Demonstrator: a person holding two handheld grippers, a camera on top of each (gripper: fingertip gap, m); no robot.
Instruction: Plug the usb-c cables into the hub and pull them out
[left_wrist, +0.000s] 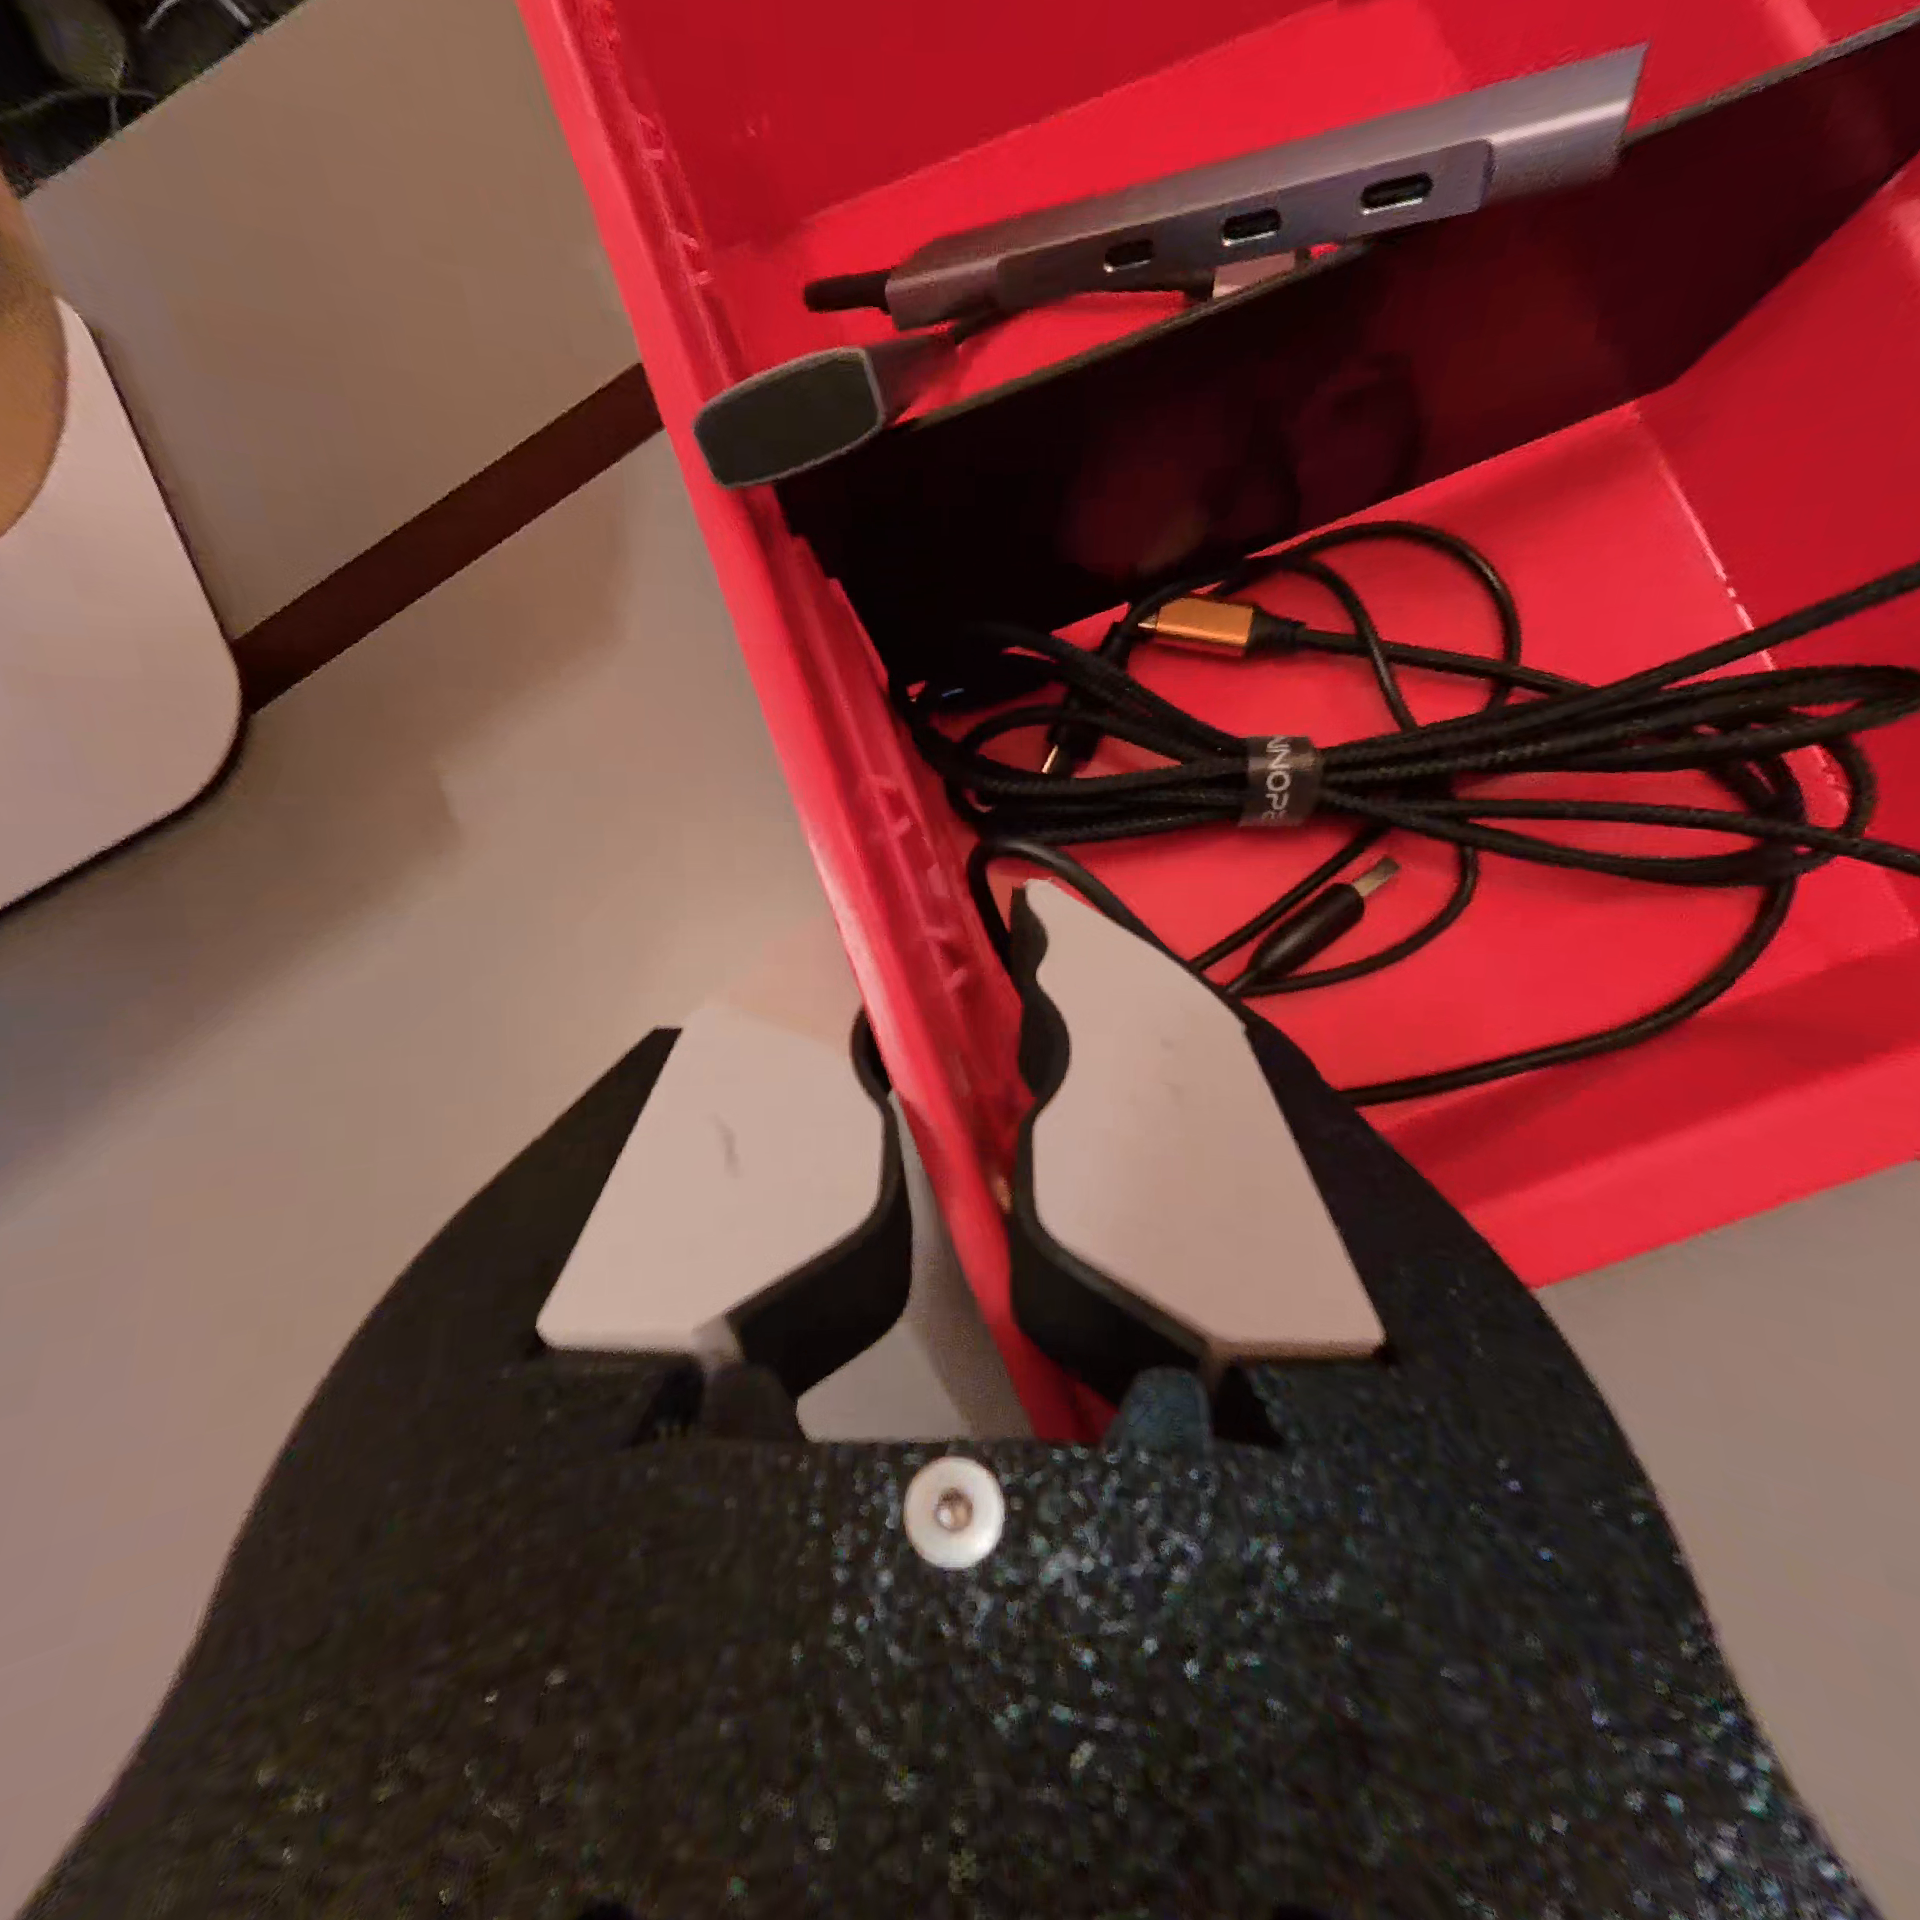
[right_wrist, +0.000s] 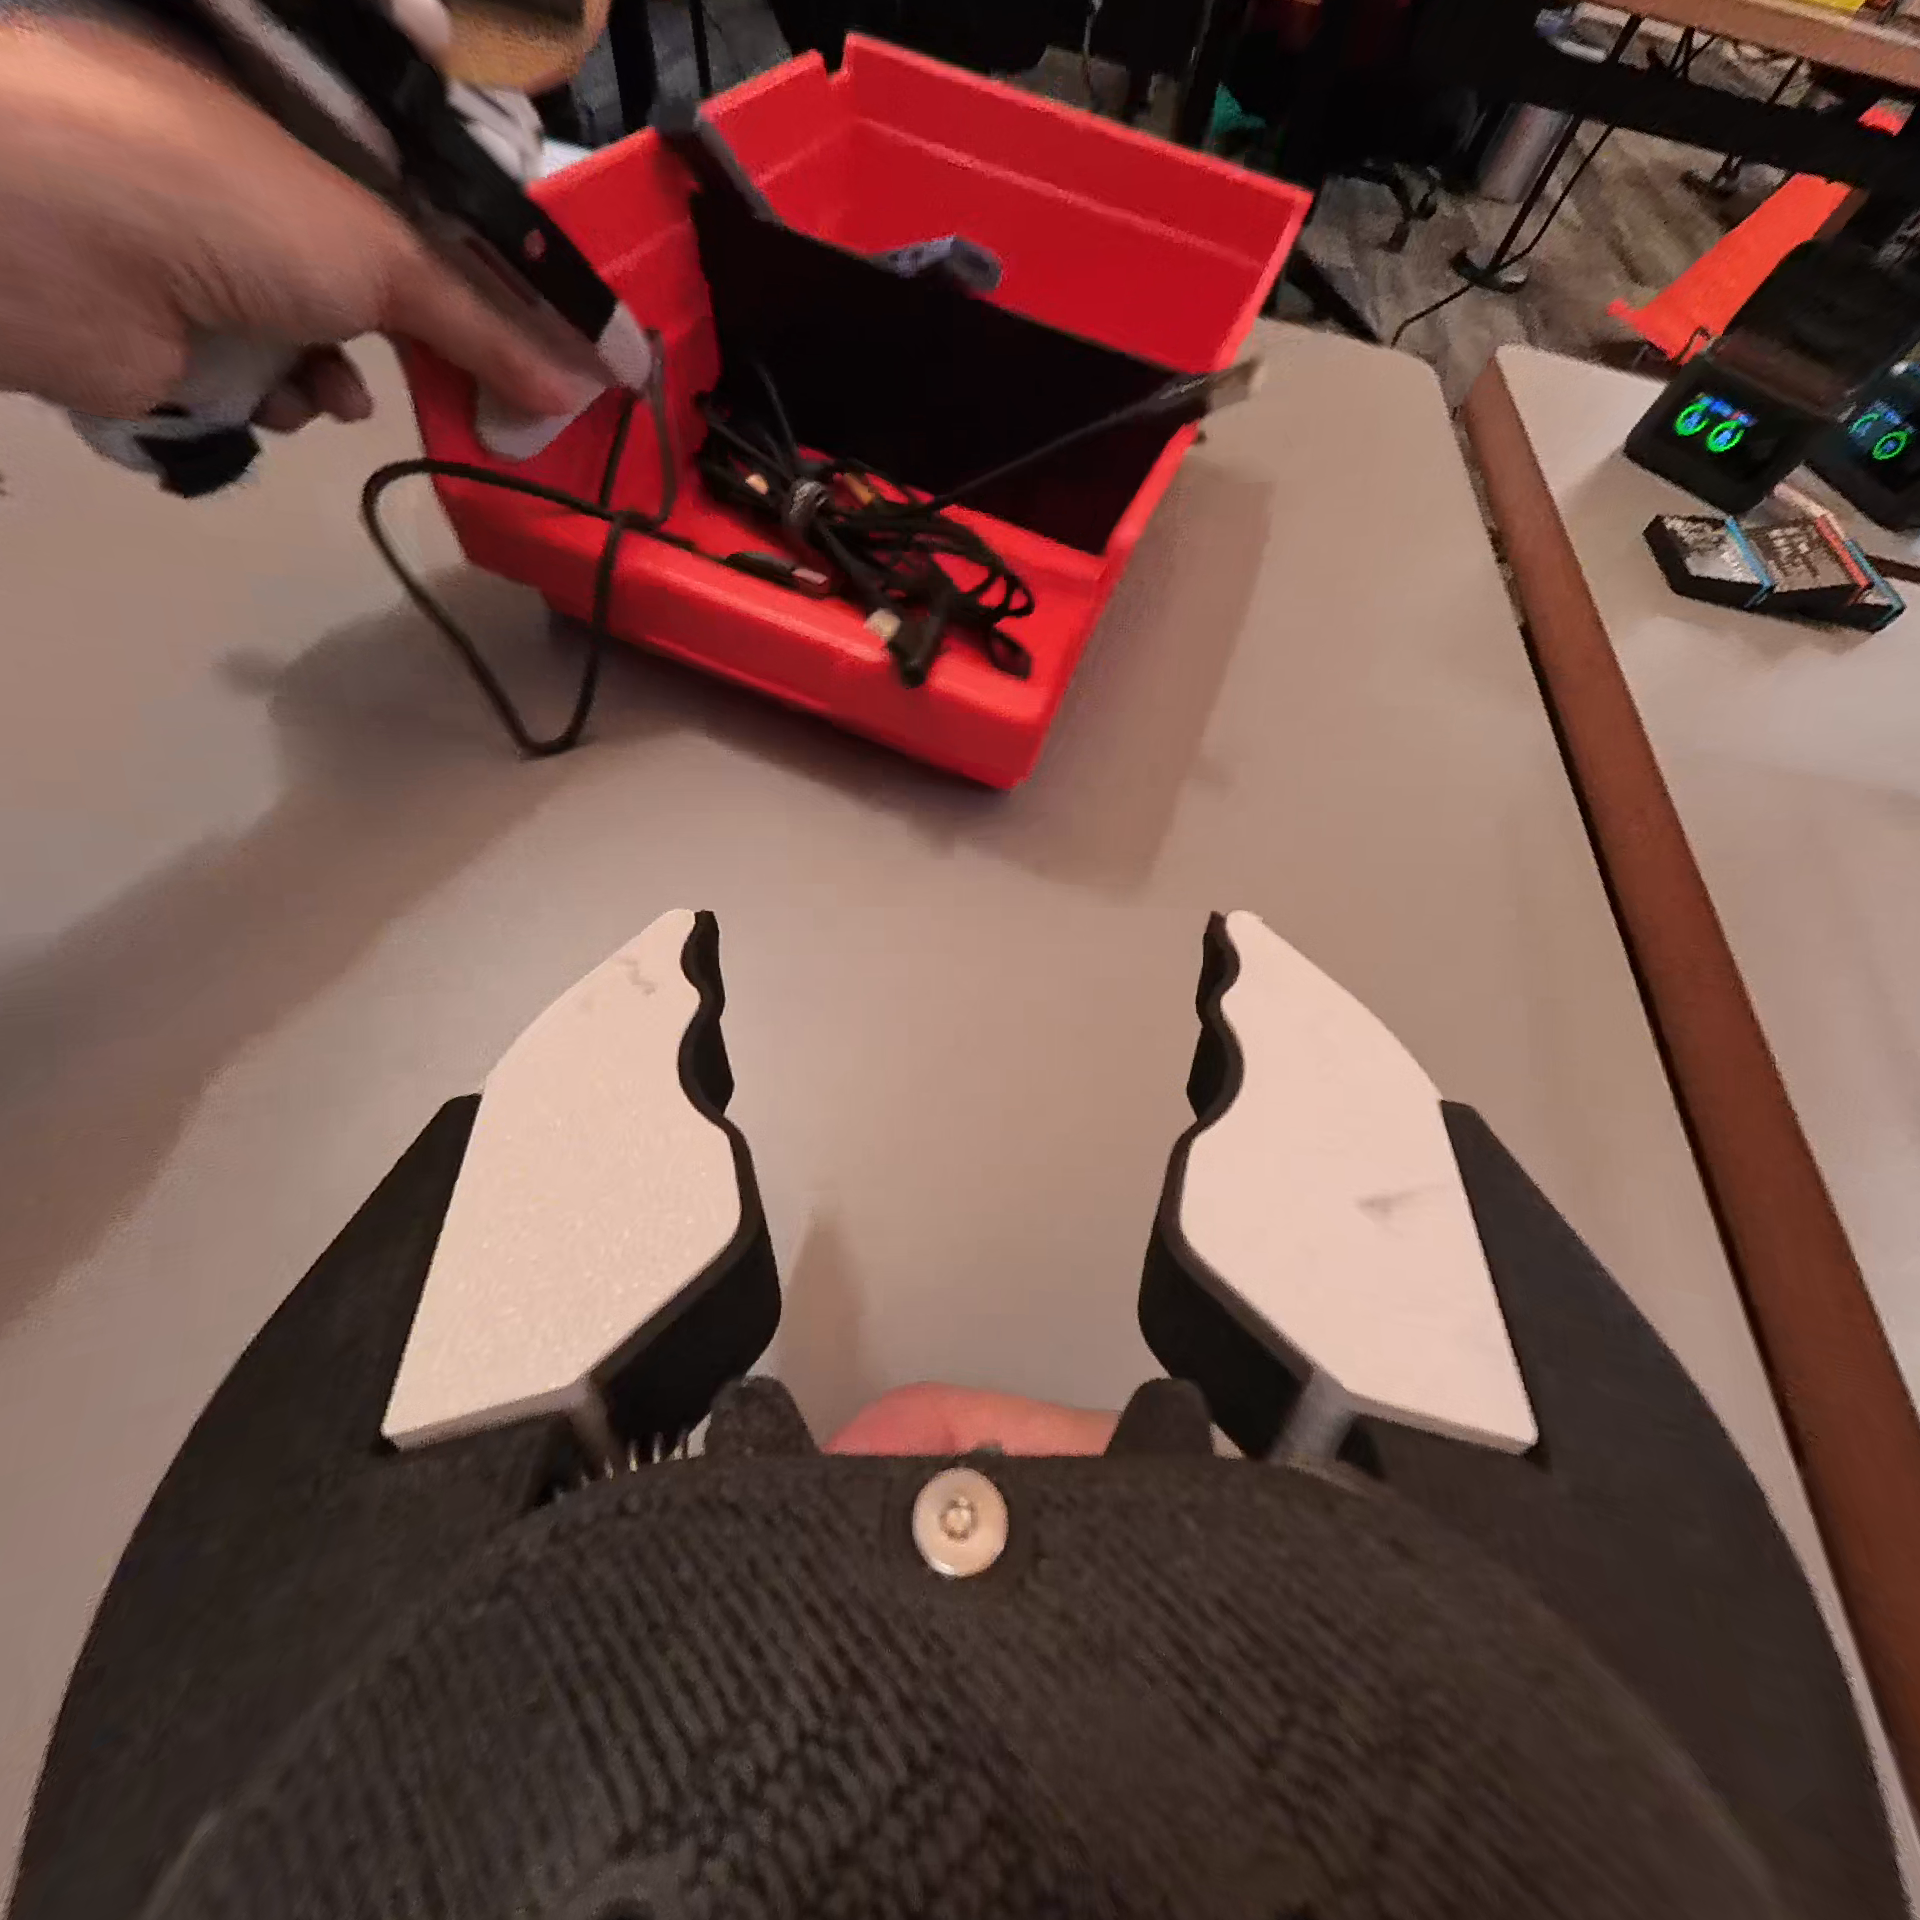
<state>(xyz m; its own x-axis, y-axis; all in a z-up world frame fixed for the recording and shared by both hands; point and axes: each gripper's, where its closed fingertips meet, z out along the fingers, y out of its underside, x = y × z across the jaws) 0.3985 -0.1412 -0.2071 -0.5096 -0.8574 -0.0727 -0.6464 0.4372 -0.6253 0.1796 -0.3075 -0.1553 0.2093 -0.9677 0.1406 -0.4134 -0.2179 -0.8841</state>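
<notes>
Left gripper (left_wrist: 951, 1023) nearly clenched astride red plastic bin's wall (left_wrist: 831, 790), grasping a thin black cable (right_wrist: 478, 644); right gripper (right_wrist: 961, 982) released over grey counter (right_wrist: 935, 831), bin at 12 o'clock.

Left gripper (left_wrist: 951, 1049) fingers (left_wrist: 1132, 1060) straddle the red bin (left_wrist: 1662, 1174) wall beside cables (left_wrist: 1382, 790).

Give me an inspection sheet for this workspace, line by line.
Surface: grey table, mostly bare.
Job's things: grey hub lies in the red bin, behind its black divider, ports empty.
Clutter: small black boxes on the neighbouring table.
Grippers: left gripper straddles the bin wall, nearly shut; right gripper open, empty, above the table.
Cables: black cable tangle in the front compartment; one cable trails onto the table.
Surroundings: lit screens, table legs beyond.
</notes>
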